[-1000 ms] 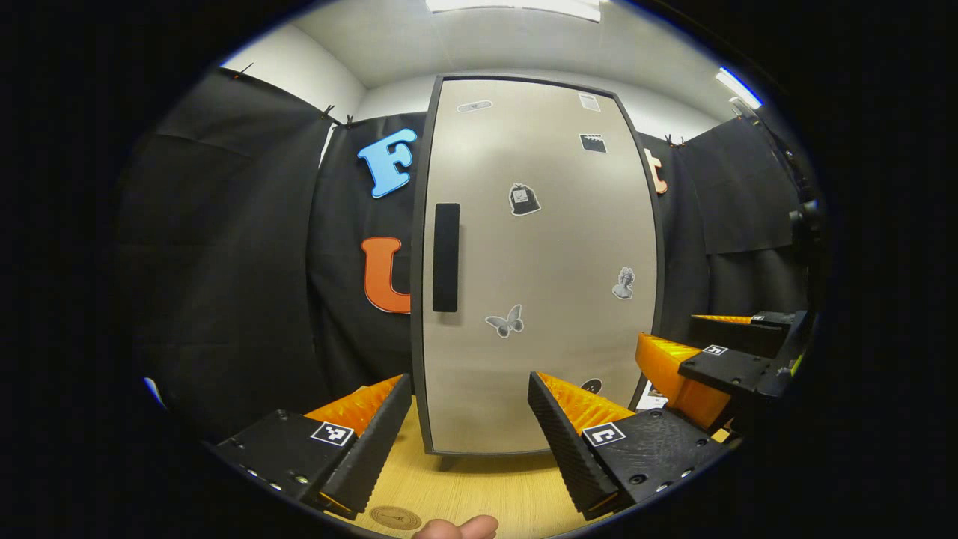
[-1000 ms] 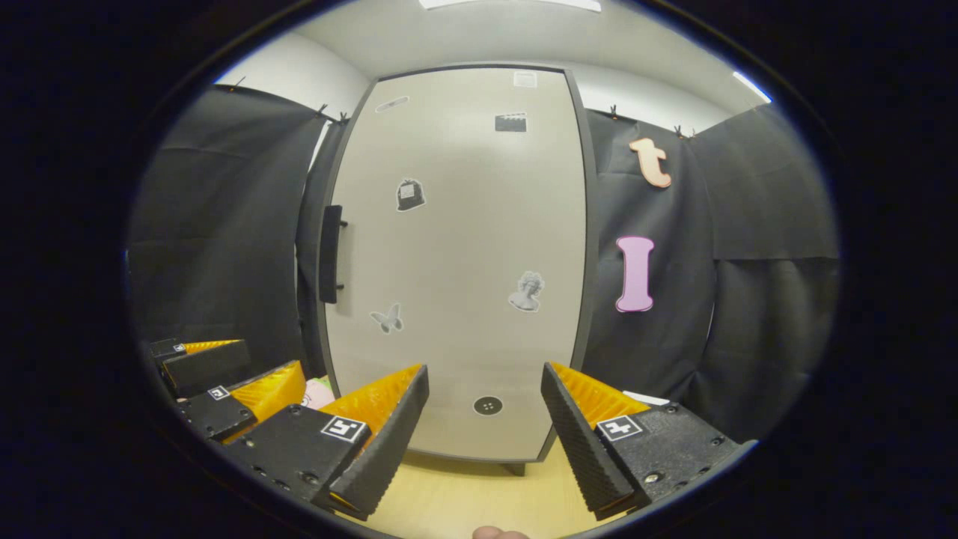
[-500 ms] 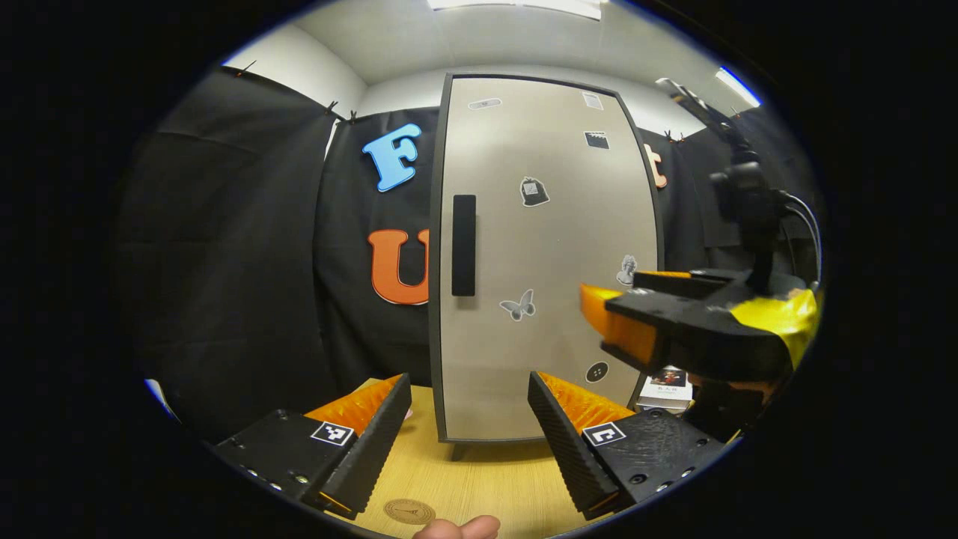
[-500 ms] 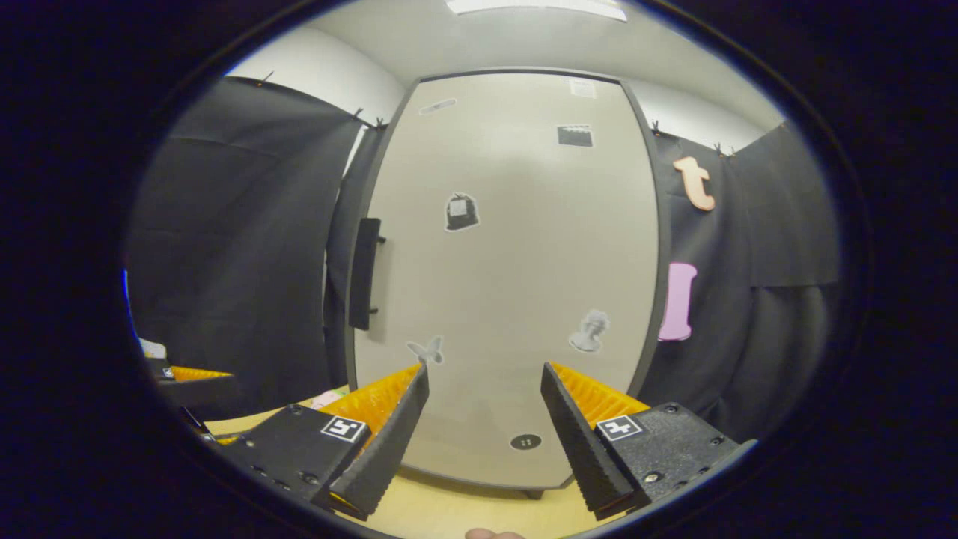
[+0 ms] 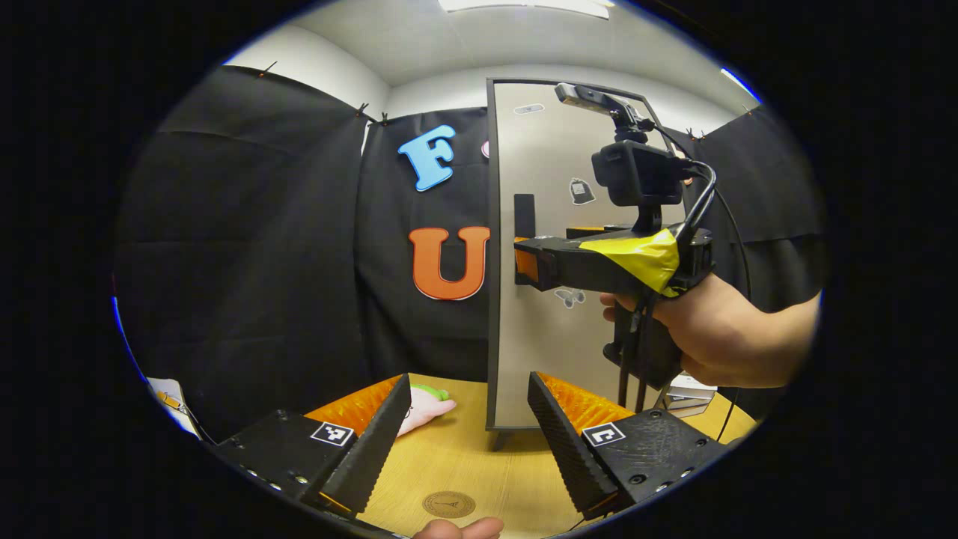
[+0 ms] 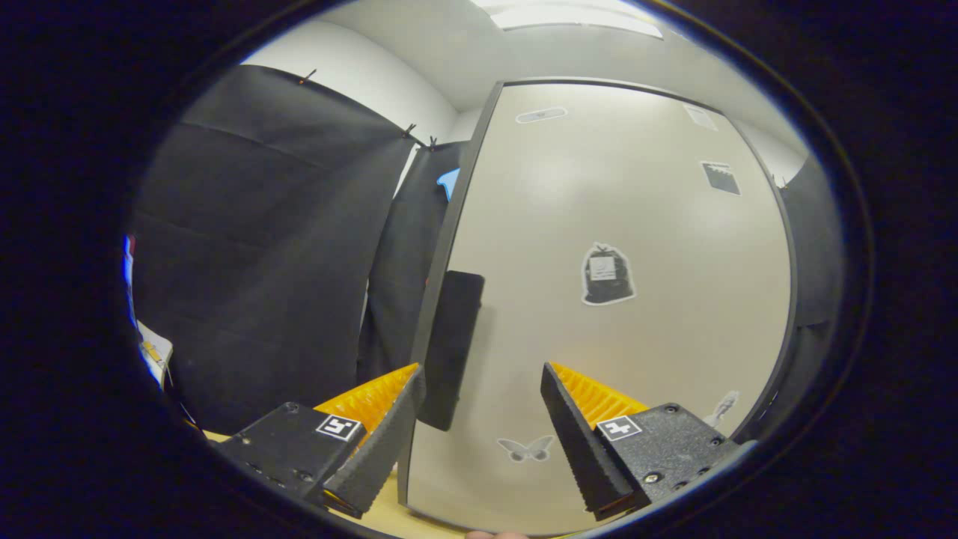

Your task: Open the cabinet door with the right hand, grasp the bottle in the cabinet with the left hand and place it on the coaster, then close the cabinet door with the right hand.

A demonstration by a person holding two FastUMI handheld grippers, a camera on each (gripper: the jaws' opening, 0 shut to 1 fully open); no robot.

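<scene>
Left gripper view, nearest first: the left hand-held gripper (image 5: 469,442) is hovering low over the wooden surface (image 5: 479,468), its fingers standing wide apart with nothing between them. A fingertip is showing at the 6 o'clock edge. A round brown coaster (image 5: 449,504) is lying flat on the surface just ahead of the fingers, at 6 o'clock, bare on top. Farther off, at 7 o'clock behind the near-side finger, a pink and green soft item (image 5: 424,405) is lying on the surface. Papers (image 5: 171,391) are sitting at the 8 o'clock edge.

Beyond these, the cabinet (image 5: 509,389) is standing upright on the surface at the centre, its grey cabinet door (image 5: 542,337) shut and carrying small stickers. The bottle is behind that shut door and cannot be seen. At 3 o'clock, a person's hand (image 5: 711,329) is holding the right hand-held gripper (image 5: 524,262) level, its fingertips at the dark door handle (image 5: 524,213); a camera is riding on top of it. A stack of boxes (image 5: 688,393) is resting beside the cabinet at 4 o'clock.

Right gripper view: the right hand-held gripper (image 6: 483,442) is standing wide, gripping nothing. The door handle (image 6: 451,348) is lying just beyond its 7 o'clock finger, whether touching cannot be told. A butterfly sticker (image 6: 528,448) is showing between the fingers, a bag sticker (image 6: 606,274) higher up.
</scene>
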